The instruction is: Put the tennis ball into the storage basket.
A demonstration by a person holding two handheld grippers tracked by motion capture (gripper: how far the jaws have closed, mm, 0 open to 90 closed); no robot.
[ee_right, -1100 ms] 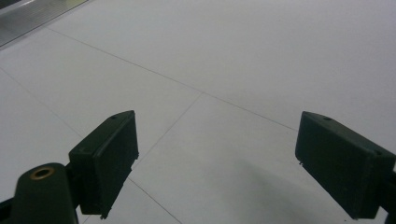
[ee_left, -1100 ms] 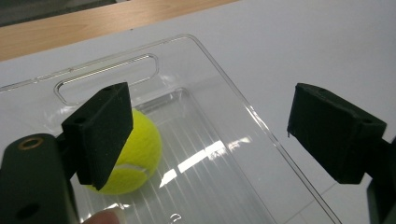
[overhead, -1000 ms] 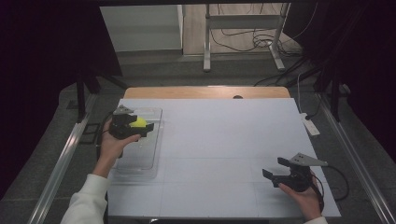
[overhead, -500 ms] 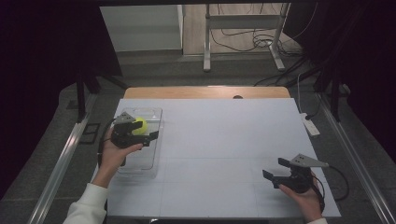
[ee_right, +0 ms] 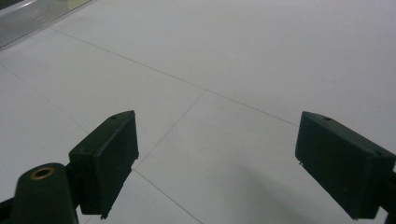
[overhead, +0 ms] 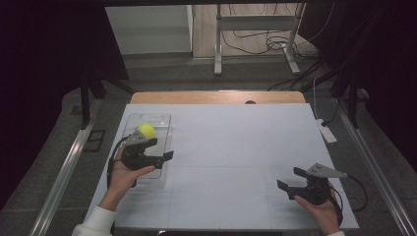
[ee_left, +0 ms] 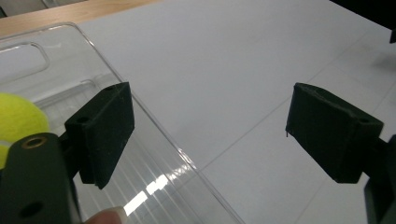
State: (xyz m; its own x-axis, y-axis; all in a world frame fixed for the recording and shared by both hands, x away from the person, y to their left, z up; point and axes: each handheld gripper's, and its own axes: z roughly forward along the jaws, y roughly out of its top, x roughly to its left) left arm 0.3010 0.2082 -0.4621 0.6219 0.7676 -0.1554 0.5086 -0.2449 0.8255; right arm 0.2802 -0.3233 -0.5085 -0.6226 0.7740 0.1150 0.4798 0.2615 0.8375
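Note:
A yellow ball (overhead: 146, 131) lies in the far part of a clear plastic tray (overhead: 160, 120) at the left of the white table. My left gripper (overhead: 162, 150) hovers over the tray's near half, just on the near side of the ball, pointing right, open with nothing between its pads. In the left gripper view the ball (ee_left: 18, 119) sits at the far left behind the left pad, the tray's rim (ee_left: 154, 135) runs under the open gripper (ee_left: 210, 126). My right gripper (overhead: 290, 178) rests low at the near right, open over bare table (ee_right: 215, 149).
The white sheet (overhead: 236, 142) covers the table, with a wooden strip (overhead: 216, 97) along the far edge. A small white device (overhead: 326, 132) lies at the right edge. A metal stand (overhead: 255, 29) and cables are on the floor beyond.
My left hand has drawn back toward the near edge, away from the ball, which stays in the tray. The right hand has kept still.

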